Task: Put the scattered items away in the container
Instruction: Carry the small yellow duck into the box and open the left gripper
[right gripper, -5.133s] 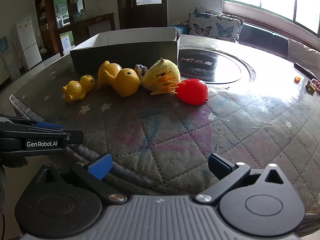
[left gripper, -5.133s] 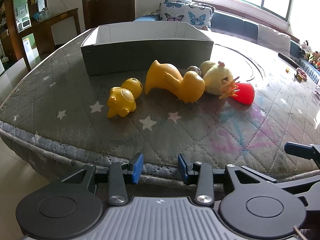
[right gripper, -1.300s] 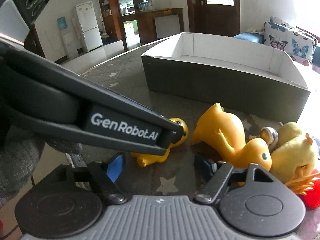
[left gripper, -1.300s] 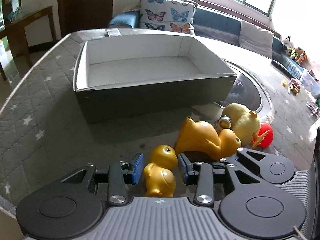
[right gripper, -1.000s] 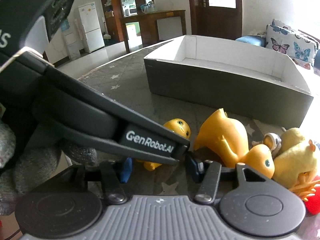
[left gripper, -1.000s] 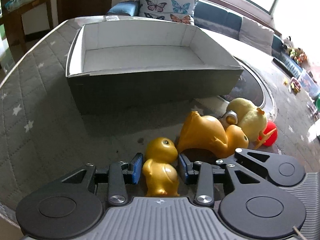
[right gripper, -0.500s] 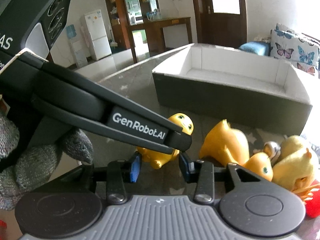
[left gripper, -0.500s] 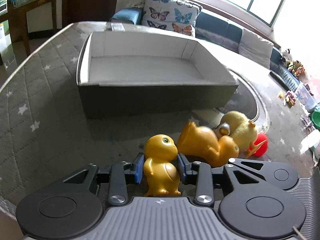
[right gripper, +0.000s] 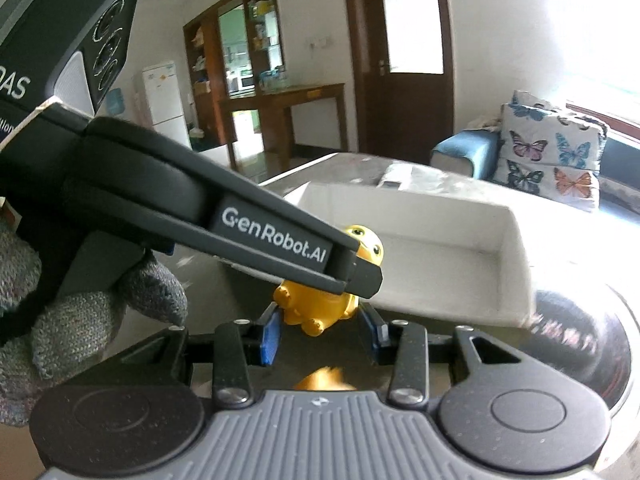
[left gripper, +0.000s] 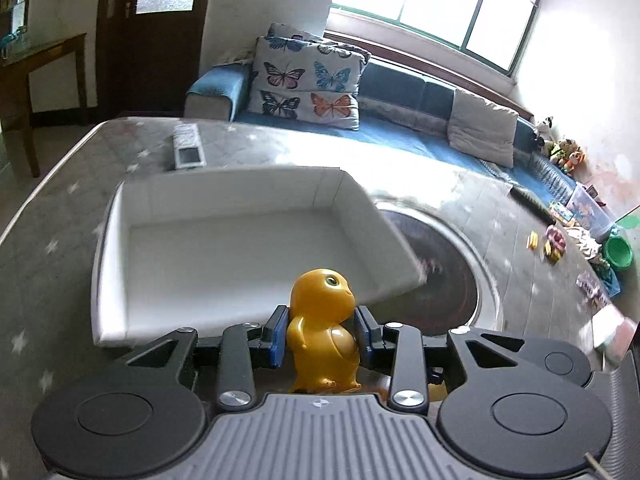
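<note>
My left gripper point(left gripper: 322, 334) is shut on a small yellow duck toy point(left gripper: 324, 332) and holds it upright in the air, at the near wall of the box. The duck also shows in the right wrist view point(right gripper: 320, 304), clamped by the left gripper's black fingers point(right gripper: 356, 272). The container is a wide, shallow grey box with a white inside point(left gripper: 224, 240), seen as well in the right wrist view point(right gripper: 440, 248); it holds nothing. My right gripper point(right gripper: 322, 338) is partly open and empty, below and just behind the held duck. An orange-yellow blur point(right gripper: 324, 378) shows under the right gripper.
The box sits on a round table with a grey quilted star cover point(left gripper: 48, 216). A white remote point(left gripper: 188, 152) lies behind the box. A glass turntable point(left gripper: 444, 272) is right of it. Small toys point(left gripper: 552, 244) lie at the far right edge. A sofa with butterfly cushions point(left gripper: 308, 84) stands behind.
My left gripper has lifted the small duck off the table and carried it forward to the box's near wall. The right gripper rose with it and the other toys have dropped out of view.
</note>
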`<state>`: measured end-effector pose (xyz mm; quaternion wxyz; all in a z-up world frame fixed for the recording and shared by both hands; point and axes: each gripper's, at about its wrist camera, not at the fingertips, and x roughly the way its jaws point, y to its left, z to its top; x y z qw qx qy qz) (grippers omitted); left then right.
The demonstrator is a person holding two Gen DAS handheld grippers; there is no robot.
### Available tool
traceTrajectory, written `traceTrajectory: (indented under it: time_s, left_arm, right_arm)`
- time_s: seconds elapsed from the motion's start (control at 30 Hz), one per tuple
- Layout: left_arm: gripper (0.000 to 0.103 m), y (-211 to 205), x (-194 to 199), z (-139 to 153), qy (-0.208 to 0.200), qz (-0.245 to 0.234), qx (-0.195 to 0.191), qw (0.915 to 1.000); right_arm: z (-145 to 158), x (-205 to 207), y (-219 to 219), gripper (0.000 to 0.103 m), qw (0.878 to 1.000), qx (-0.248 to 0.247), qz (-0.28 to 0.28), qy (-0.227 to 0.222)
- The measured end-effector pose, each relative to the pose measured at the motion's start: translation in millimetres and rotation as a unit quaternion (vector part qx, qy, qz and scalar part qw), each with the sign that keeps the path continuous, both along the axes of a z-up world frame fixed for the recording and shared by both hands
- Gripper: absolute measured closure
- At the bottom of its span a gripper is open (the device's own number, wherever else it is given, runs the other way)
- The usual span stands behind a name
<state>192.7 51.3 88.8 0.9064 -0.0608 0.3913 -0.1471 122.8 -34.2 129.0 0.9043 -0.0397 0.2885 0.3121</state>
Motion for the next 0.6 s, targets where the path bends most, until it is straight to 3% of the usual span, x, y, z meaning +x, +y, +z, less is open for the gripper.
traceTrajectory:
  time_s: [0.33, 0.6]
  left_arm:
    - [0.065, -17, 86, -21, 0.041, 0.003, -0.017, 0.999]
    - [0.065, -24, 125, -57, 0.094, 0.014, -0.019, 0.9953]
  right_arm:
    - [-8, 71, -24, 0.061, 0.998, -0.01, -0.063, 0.023]
    - [-24, 87, -47, 0.061, 0.995, -0.001, -0.092, 0.047]
